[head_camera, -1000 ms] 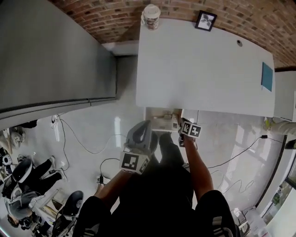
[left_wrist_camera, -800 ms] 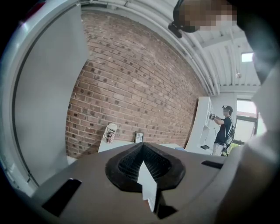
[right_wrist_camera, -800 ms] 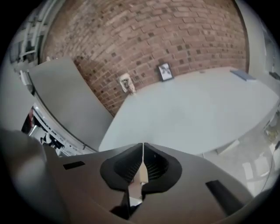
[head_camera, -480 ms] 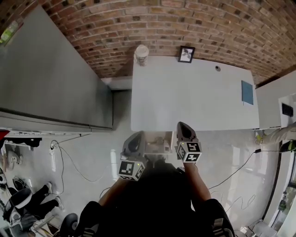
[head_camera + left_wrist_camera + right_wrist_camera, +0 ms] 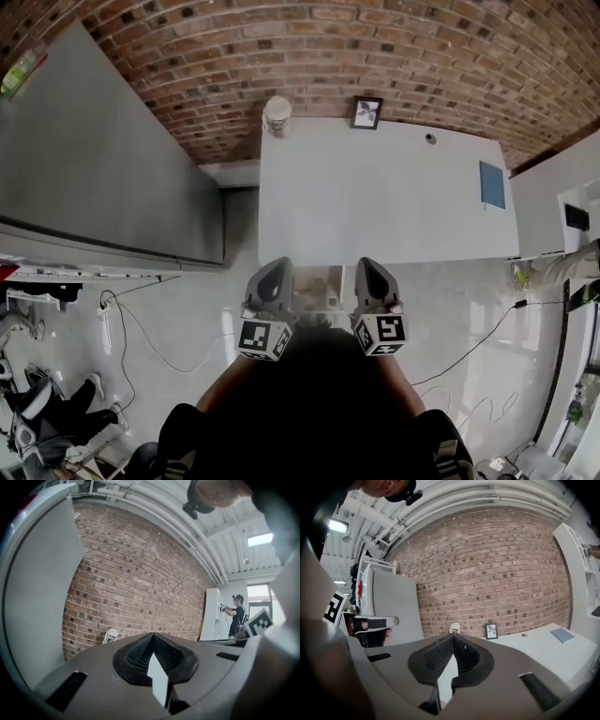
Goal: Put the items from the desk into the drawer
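A white desk stands against the brick wall. On it are a white jar at the back left, a small framed picture and a blue notebook at the right. Below the desk's front edge an open drawer shows between my grippers; I cannot make out what lies in it. My left gripper and right gripper hang side by side over the front edge, both shut and holding nothing. The right gripper view shows the jar, picture and notebook ahead.
A tall grey cabinet stands left of the desk, with a narrow gap between them. White cabinets are at the right. Cables trail over the glossy floor. A person works at a far white cabinet.
Both grippers have risen from the drawer to the height of the desk's front edge, the right one much further. The right gripper now points level beside the left.
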{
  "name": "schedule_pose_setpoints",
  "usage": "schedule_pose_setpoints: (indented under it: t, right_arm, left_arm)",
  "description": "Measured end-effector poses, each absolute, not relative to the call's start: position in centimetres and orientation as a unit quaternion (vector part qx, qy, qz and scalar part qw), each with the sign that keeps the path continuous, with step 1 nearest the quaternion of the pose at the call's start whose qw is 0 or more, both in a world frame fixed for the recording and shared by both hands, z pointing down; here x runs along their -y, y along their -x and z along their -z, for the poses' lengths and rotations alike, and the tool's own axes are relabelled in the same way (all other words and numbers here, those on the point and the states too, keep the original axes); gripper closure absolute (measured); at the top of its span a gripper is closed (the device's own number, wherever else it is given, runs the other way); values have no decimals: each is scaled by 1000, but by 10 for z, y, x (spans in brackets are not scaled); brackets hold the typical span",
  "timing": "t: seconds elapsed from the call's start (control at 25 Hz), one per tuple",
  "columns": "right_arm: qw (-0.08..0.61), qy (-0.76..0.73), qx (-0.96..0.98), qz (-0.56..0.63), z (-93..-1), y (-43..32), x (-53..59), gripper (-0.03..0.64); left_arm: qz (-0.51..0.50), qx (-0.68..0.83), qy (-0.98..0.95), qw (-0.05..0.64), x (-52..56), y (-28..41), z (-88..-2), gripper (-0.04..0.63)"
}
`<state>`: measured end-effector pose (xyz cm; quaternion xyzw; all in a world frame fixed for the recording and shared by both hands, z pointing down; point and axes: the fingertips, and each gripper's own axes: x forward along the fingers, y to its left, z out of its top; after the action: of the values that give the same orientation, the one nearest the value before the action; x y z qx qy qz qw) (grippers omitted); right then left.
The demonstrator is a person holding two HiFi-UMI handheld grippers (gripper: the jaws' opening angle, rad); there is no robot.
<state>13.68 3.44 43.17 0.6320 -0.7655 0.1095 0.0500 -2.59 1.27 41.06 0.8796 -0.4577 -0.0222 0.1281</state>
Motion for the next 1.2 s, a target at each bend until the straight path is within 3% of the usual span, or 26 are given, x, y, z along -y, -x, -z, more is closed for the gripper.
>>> schedule_pose_setpoints:
  t: [1.2]
  right_arm:
    - [56,-625,770,-114,-436,-130,-40,617]
  left_arm:
    - [12,453,-882,132,-18,21,-415,595]
